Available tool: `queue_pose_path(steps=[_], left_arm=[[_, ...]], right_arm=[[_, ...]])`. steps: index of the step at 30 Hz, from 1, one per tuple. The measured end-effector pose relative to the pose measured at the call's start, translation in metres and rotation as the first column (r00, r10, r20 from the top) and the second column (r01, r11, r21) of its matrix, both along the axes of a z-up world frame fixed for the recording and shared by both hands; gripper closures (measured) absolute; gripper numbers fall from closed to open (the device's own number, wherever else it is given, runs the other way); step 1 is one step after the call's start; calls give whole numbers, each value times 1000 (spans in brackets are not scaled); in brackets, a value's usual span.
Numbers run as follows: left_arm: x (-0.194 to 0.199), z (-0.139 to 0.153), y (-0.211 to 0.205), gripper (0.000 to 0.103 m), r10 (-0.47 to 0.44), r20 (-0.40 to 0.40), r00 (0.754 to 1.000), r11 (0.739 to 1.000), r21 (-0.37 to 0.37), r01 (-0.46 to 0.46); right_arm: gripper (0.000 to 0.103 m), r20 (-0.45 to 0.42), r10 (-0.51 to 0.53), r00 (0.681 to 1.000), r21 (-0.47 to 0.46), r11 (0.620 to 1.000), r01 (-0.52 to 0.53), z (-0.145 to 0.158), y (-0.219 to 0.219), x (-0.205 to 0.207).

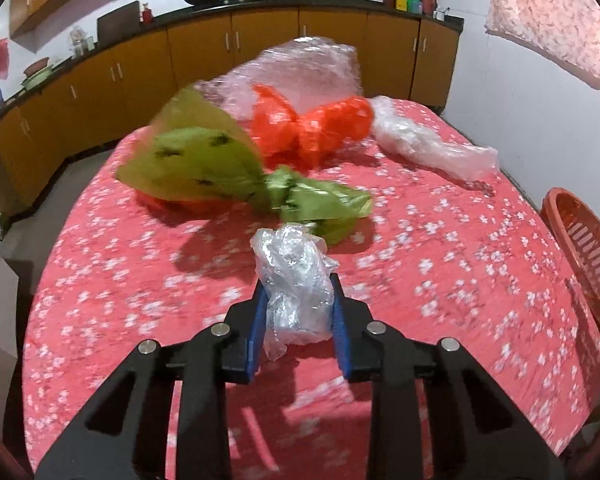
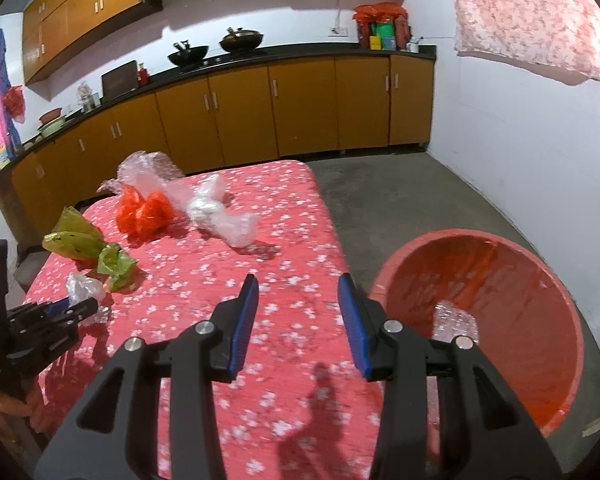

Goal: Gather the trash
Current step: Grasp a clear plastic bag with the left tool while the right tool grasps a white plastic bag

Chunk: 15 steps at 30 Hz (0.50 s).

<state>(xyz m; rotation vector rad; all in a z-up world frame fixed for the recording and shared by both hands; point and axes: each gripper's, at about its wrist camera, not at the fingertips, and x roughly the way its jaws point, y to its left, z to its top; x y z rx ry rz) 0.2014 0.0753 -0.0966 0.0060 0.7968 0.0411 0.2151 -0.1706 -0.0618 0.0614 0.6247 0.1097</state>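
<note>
My left gripper is shut on a crumpled clear plastic bag and holds it above the pink floral tablecloth; it also shows at the left of the right wrist view. A green bag, an orange bag, a bubble-wrap sheet and another clear bag lie farther back on the table. My right gripper is open and empty over the table's right edge. A red bin stands on the floor to its right, with clear plastic inside.
The bin's rim shows at the right in the left wrist view. Orange kitchen cabinets with woks on the counter run behind the table. Grey floor lies between the table and a white wall.
</note>
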Motion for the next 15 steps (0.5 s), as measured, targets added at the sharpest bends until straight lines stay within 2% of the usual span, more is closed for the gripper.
queue_pose_path(steps=[15], left_arm=[[-36, 15, 87, 73, 115, 39, 993, 993, -11, -115]], right_arm=[[62, -17, 106, 994, -18, 994, -106, -1, 72, 29]])
